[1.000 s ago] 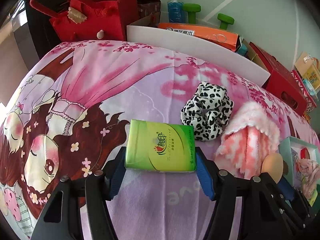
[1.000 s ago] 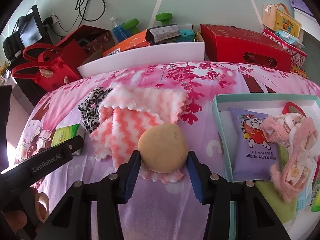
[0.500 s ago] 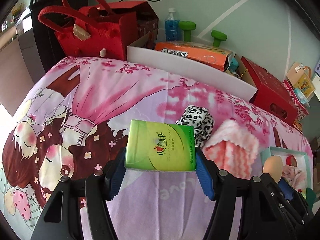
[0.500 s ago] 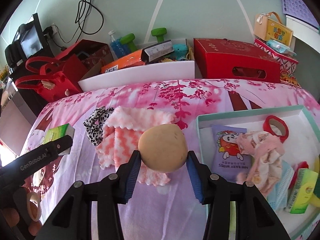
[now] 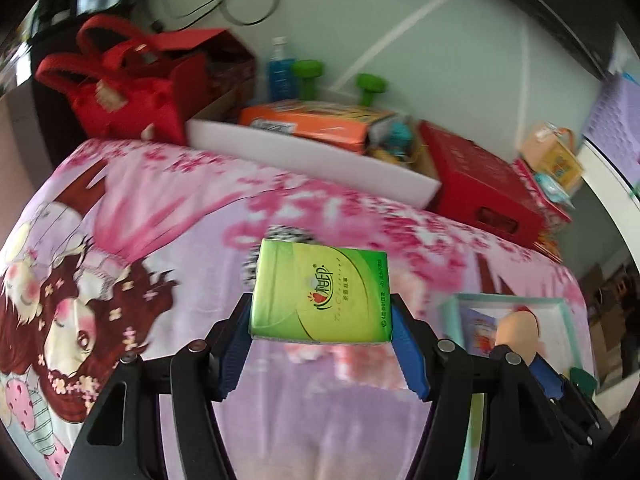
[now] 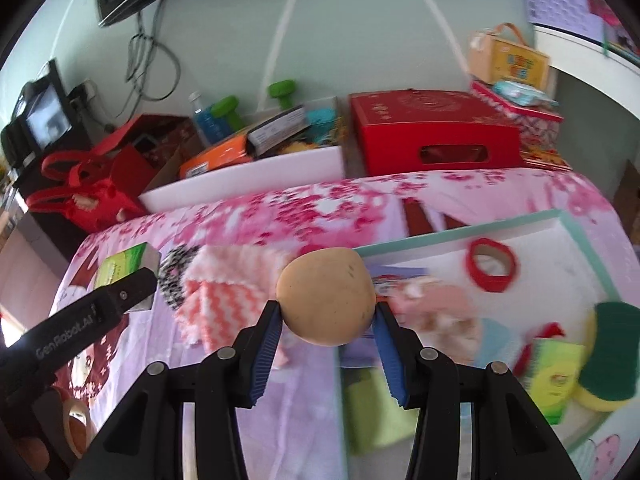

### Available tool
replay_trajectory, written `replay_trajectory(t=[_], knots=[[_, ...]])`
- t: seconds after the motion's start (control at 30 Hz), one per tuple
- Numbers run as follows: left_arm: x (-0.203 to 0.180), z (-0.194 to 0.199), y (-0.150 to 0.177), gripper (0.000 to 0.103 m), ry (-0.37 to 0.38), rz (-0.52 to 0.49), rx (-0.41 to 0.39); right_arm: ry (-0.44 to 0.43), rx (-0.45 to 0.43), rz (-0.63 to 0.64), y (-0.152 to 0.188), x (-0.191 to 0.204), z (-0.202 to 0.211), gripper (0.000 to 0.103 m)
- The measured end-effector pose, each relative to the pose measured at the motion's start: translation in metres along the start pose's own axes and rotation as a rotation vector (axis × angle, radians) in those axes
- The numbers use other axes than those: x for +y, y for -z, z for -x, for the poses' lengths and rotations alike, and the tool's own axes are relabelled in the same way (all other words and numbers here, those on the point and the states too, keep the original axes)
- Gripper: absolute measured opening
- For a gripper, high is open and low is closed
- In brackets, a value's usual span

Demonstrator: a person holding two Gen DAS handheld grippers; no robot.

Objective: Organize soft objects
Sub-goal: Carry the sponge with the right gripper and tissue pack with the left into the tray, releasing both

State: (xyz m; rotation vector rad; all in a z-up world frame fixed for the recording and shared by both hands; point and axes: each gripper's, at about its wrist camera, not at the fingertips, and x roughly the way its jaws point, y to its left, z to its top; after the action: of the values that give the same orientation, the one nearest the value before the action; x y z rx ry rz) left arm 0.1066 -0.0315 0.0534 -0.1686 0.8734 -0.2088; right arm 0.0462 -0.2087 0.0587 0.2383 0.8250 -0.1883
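Note:
My left gripper (image 5: pixel 320 320) is shut on a green tissue pack (image 5: pixel 320 292), held above the pink cartoon bedsheet (image 5: pixel 132 208). My right gripper (image 6: pixel 326 316) is shut on a tan egg-shaped sponge (image 6: pixel 326 296), lifted near the left rim of the teal-edged box (image 6: pixel 576 232). In the right wrist view the left gripper (image 6: pixel 120 292) and its tissue pack (image 6: pixel 120 266) show at the left. A leopard-print scrunchie (image 6: pixel 176 276) and a pink-and-white fluffy cloth (image 6: pixel 224 288) lie on the sheet between them. The sponge (image 5: pixel 518 330) also shows in the left wrist view.
The teal box holds a red tape ring (image 6: pixel 492 264), a pink frilly item (image 6: pixel 436 304), a green pack (image 6: pixel 556 380) and a green-yellow sponge (image 6: pixel 612 356). Behind the bed stand a white bin (image 6: pixel 248 184), a red box (image 6: pixel 436 132) and red bags (image 5: pixel 120 96).
Both grippers rose with their loads and shifted right toward the teal box. The scrunchie and cloth stayed on the sheet and now sit lower and partly hidden behind the tissue pack.

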Motion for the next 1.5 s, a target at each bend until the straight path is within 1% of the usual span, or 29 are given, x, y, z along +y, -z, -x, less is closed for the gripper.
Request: replay_trajectory(t=[0.1, 0.17, 0.33, 0.5, 0.63, 0.8, 0.9, 1.07, 1.2, 1.5], knots=[[-0.024, 0.006, 0.002, 0.066, 0.02, -0.051, -0.012, 0.066, -0.019, -0.024, -0.003, -0.019, 0.013, 0.05], [-0.04, 0.008, 0.004, 0.066, 0.05, -0.078, -0.018, 0.092, -0.029, -0.035, -0.004, -0.03, 0.02, 0.05], [-0.078, 0.009, 0.013, 0.066, 0.103, -0.158, -0.007, 0.132, -0.031, -0.087, -0.005, -0.063, 0.028, 0.05], [-0.107, 0.008, 0.023, 0.066, 0.131, -0.219, -0.001, 0.159, -0.017, -0.145, -0.002, -0.093, 0.031, 0.05], [-0.128, 0.004, 0.031, 0.066, 0.153, -0.252, 0.013, 0.202, -0.022, -0.172, 0.001, -0.117, 0.037, 0.05], [-0.157, 0.003, 0.042, 0.066, 0.191, -0.312, 0.015, 0.256, -0.002, -0.23, 0.006, -0.15, 0.039, 0.05], [-0.171, 0.002, 0.049, 0.066, 0.207, -0.346, 0.022, 0.271, -0.002, -0.248, 0.008, -0.162, 0.043, 0.05], [-0.189, 0.001, 0.057, 0.066, 0.23, -0.385, 0.029, 0.286, -0.002, -0.256, 0.01, -0.176, 0.047, 0.05], [-0.197, -0.003, 0.062, 0.066, 0.25, -0.39, 0.047, 0.292, 0.004, -0.258, 0.011, -0.181, 0.047, 0.05], [-0.203, -0.006, 0.066, 0.066, 0.248, -0.412, 0.057, 0.288, 0.016, -0.259, 0.011, -0.183, 0.043, 0.051]])
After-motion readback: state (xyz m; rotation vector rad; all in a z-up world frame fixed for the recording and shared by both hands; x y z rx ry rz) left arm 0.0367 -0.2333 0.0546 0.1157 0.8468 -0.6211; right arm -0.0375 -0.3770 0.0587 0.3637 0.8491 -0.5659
